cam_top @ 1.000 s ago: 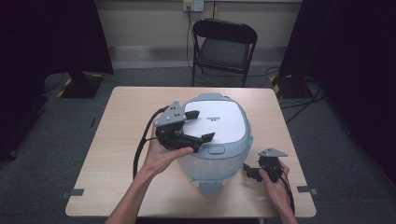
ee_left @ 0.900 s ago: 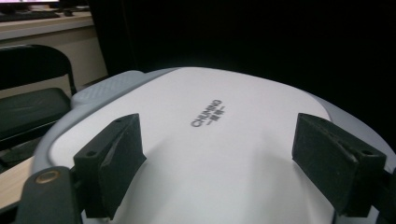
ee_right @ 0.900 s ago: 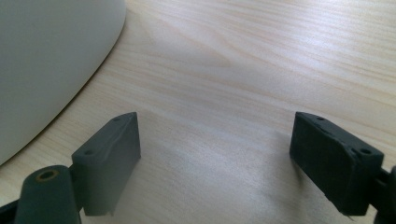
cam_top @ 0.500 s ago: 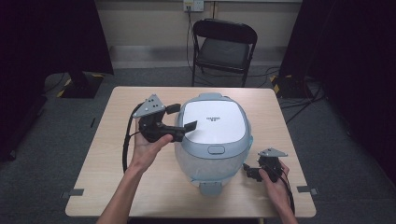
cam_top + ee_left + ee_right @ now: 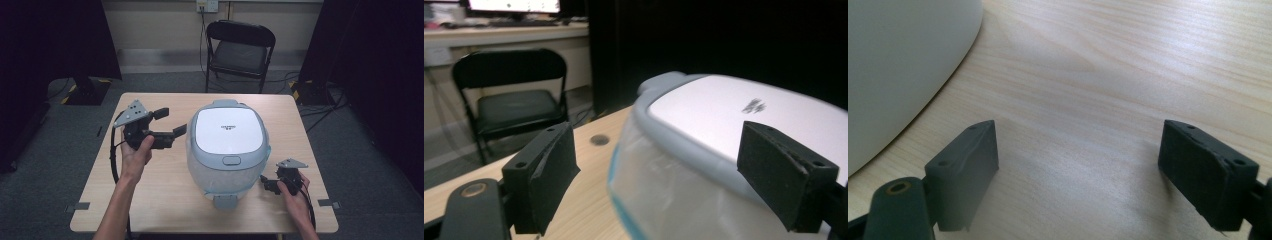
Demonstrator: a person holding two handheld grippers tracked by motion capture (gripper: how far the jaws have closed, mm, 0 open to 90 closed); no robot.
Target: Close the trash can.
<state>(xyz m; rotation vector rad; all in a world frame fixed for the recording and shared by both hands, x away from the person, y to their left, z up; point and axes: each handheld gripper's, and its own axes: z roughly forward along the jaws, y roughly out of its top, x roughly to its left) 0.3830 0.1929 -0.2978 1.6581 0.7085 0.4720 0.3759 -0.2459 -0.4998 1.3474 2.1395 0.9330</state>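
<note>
At the near edge of the counter (image 5: 165, 200), a person's right hand (image 5: 295, 197) rested on the wood with the right tongs (image 5: 267, 185) lying low just beside the lower right flank of a large rice cooker (image 5: 227, 145); seen in the right gripper view, the two black jaws stood wide apart over bare wood grain, holding nothing, with the cooker's pale curved wall filling the upper left corner. The rice cooker, grey-blue in the body with a white lid panel (image 5: 227, 131) and a small latch button at its front, sat closed at the middle of the counter, its lid down. To its left, the person's left hand (image 5: 135, 150) held the left tongs (image 5: 170, 125) raised above the counter, the jaws aimed toward the cooker's upper left edge and close to it without touching. In the left gripper view those jaws were also spread wide and empty, one over the wood and the other in front of the white lid, with the cooker's grey rim between them. A black cable looped from the left tongs down past the forearm. Beyond the far edge of the counter stood a black folding chair (image 5: 240, 50) against a pale wall, flanked by dark curtains.
</note>
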